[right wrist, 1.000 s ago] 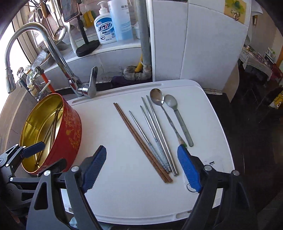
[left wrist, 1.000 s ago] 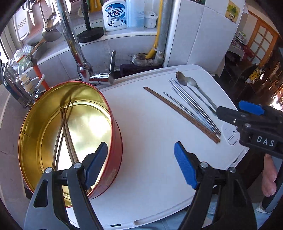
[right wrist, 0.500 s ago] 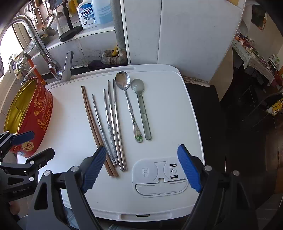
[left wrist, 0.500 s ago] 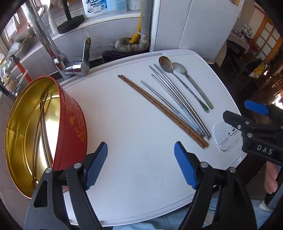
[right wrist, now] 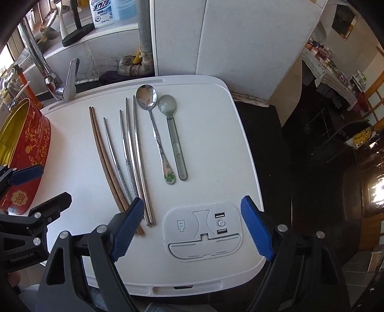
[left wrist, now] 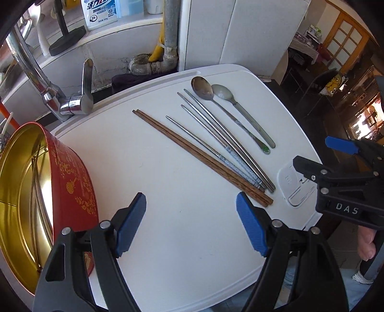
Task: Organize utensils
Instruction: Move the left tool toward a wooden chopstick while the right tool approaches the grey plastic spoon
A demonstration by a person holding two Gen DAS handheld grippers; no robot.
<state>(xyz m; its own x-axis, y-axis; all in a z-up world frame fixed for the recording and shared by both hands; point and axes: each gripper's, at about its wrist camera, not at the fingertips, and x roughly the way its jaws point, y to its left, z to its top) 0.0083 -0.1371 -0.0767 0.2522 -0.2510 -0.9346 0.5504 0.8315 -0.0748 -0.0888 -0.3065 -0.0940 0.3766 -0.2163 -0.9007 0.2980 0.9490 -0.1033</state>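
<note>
On the white board [right wrist: 211, 148] lie a pair of brown wooden chopsticks [right wrist: 104, 156], several metal chopsticks [right wrist: 134, 153], a steel spoon [right wrist: 153, 124] and a grey spoon [right wrist: 174, 139], side by side. They also show in the left wrist view: wooden chopsticks [left wrist: 199, 156], metal chopsticks [left wrist: 223, 144], spoons [left wrist: 235, 112]. A red tin [left wrist: 72, 177] with a gold inside [left wrist: 21, 196] stands at the left and holds chopsticks. My left gripper [left wrist: 190, 223] is open and empty over the board's front. My right gripper [right wrist: 192, 223] is open and empty above the near ends of the utensils.
A chrome tap [left wrist: 60, 96] and pipes [left wrist: 168, 48] stand behind the board. A detergent bottle [left wrist: 100, 12] sits on the ledge. A moulded panel [right wrist: 204, 230] is at the board's near right corner. Dark floor drops off to the right.
Both grippers have swung right, away from the tin and toward the utensils. The right gripper has come lower and nearer to the utensils' ends. Both stay open.
</note>
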